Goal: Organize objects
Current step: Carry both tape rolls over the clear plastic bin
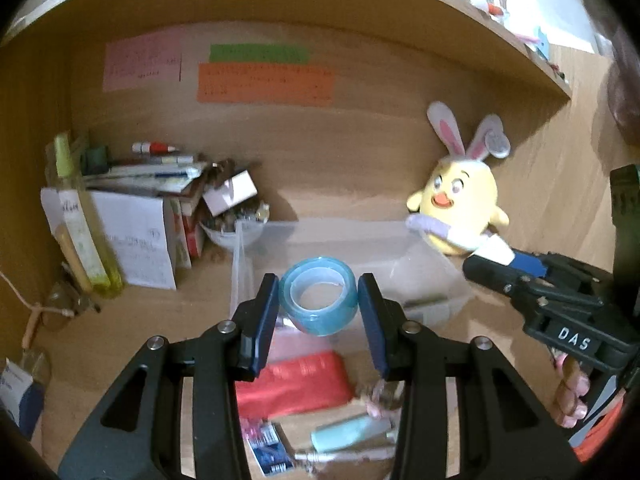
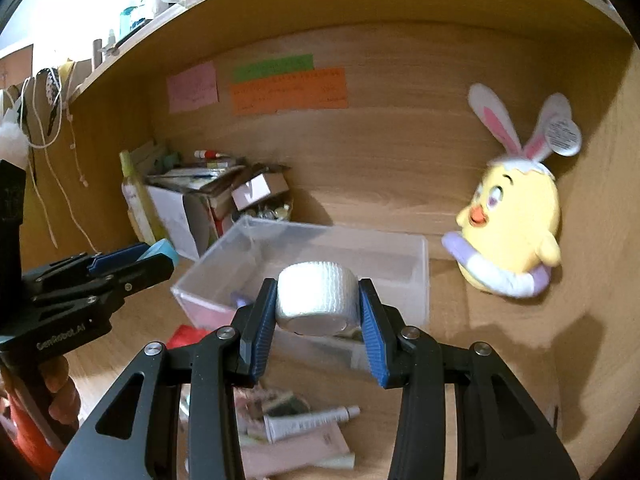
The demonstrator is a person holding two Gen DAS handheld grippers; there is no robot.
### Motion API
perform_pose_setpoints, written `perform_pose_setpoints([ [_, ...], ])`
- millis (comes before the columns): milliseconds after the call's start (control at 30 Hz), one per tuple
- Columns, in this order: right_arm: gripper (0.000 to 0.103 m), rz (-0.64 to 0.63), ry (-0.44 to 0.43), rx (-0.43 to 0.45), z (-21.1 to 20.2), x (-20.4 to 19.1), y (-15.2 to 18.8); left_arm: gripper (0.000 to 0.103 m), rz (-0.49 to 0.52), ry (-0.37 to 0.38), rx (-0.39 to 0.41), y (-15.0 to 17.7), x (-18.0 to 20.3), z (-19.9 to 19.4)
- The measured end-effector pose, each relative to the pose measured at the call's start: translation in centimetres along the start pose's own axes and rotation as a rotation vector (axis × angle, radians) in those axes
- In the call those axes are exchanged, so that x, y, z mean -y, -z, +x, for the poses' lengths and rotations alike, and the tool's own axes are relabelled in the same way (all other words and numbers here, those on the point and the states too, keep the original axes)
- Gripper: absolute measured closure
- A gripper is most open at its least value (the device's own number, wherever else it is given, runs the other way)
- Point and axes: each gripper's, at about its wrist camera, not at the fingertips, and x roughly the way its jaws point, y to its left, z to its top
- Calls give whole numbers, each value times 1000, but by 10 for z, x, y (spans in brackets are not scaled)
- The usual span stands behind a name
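Both rolls [image 1: 319, 295] [image 2: 316, 300] perhaps above bin rim [image 2: 336, 236]

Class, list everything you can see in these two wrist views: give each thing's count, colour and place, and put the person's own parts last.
tape roll: one, blue, clamped in the left gripper's jaws
bandage roll: one, white, clamped in the right gripper's jaws
plastic bin: one, clear, mid-desk
chick plush: one, yellow with rabbit ears, right of the bin
paper notes: three, pink, green, orange, on the back wall
white box: one, back left, pens piled on top
bottle: one, yellow-green, left of the box
red packet: one, in front of the bin
tube: one, white, near edge
left gripper: black, blue pads
right gripper: black, blue pads
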Motion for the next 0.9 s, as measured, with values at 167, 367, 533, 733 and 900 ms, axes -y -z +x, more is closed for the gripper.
perform_pose_setpoints([
  [167, 67, -13, -4, -9, 18, -5, -15, 63, 1, -12, -5, -17, -1, 15],
  [367, 67, -23, 18, -62, 52, -1, -25, 63, -33, 6, -71, -27, -7, 46],
  [533, 67, -30, 25, -142, 84, 7, -22, 63, -43, 16, -160, -27, -12, 80],
  [733, 67, -28, 37, -235, 118, 19, -14, 63, -36, -6, -263, -20, -16, 121],
  [900, 67, -27, 56, -299, 140, 32, -6, 63, -39, -14, -329, -19, -21, 151],
])
